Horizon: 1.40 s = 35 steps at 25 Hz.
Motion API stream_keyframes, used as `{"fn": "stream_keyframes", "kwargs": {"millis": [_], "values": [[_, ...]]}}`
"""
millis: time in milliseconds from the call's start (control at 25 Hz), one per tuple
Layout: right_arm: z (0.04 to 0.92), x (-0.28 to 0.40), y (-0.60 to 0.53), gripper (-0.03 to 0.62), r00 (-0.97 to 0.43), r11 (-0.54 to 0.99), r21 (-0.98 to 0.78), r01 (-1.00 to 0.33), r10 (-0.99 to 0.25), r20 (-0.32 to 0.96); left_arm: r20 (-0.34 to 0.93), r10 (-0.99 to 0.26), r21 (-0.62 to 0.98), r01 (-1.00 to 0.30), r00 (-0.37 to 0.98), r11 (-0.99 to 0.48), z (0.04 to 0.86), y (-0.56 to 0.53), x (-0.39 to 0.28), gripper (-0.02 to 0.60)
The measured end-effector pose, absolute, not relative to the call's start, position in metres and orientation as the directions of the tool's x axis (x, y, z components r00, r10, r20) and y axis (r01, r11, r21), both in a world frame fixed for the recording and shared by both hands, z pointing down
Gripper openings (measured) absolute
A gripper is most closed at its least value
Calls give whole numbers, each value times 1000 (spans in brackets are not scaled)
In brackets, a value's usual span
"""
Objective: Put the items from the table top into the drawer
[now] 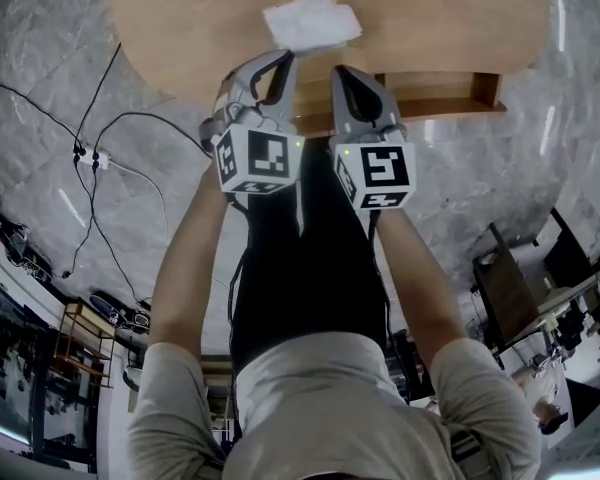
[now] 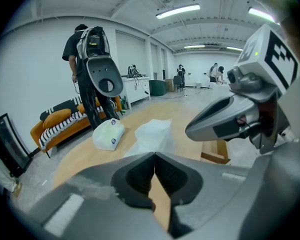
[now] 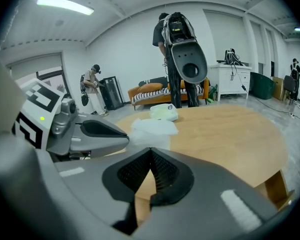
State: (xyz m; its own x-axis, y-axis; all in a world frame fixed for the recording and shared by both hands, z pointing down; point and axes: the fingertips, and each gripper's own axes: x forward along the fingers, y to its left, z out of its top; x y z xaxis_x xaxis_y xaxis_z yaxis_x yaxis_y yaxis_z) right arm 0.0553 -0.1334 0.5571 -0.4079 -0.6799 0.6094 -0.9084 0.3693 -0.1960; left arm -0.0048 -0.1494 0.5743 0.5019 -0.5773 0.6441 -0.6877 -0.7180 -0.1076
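A flat white plastic bag (image 1: 311, 21) lies on the round wooden table (image 1: 180, 28), near its front edge. In the left gripper view, a white pouch with blue marks (image 2: 109, 134) lies just behind the flat bag (image 2: 152, 134); the right gripper view shows the same pouch (image 3: 164, 112) and bag (image 3: 152, 127). An open wooden drawer (image 1: 450, 93) sticks out under the table's right side. My left gripper (image 1: 285, 60) and right gripper (image 1: 338, 72) hover side by side just short of the bag. Both are shut with nothing between their jaws.
A person with a backpack rig (image 2: 92, 79) stands beyond the table by an orange sofa (image 2: 60, 121). Other people (image 3: 94, 89) work further off. Cables (image 1: 100, 158) trail across the marble floor to the left. A white cabinet (image 3: 230, 79) stands by the wall.
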Motion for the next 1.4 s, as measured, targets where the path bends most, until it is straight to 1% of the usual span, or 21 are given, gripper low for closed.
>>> {"fn": "stream_keyframes", "kwargs": {"millis": [240, 520, 880, 1120, 1400], "values": [[569, 43, -104, 8, -378, 329, -200, -923, -675, 633, 656, -562, -83, -692, 504, -717, 584, -111, -26, 23], [582, 19, -70, 8, -383, 331, -209, -920, -657, 649, 689, -518, -70, -665, 507, -744, 607, -56, -54, 23], [604, -15, -30, 8, -401, 347, -223, -911, -623, 672, 711, -506, -44, -687, 488, -725, 627, -7, -89, 23], [616, -25, -1, 8, -421, 369, -234, -899, -585, 693, 725, -477, -55, -650, 496, -758, 639, 24, -100, 23], [633, -27, 19, 8, -409, 348, -243, -906, -565, 717, 730, -451, -52, -617, 513, -786, 644, 41, -99, 23]]}}
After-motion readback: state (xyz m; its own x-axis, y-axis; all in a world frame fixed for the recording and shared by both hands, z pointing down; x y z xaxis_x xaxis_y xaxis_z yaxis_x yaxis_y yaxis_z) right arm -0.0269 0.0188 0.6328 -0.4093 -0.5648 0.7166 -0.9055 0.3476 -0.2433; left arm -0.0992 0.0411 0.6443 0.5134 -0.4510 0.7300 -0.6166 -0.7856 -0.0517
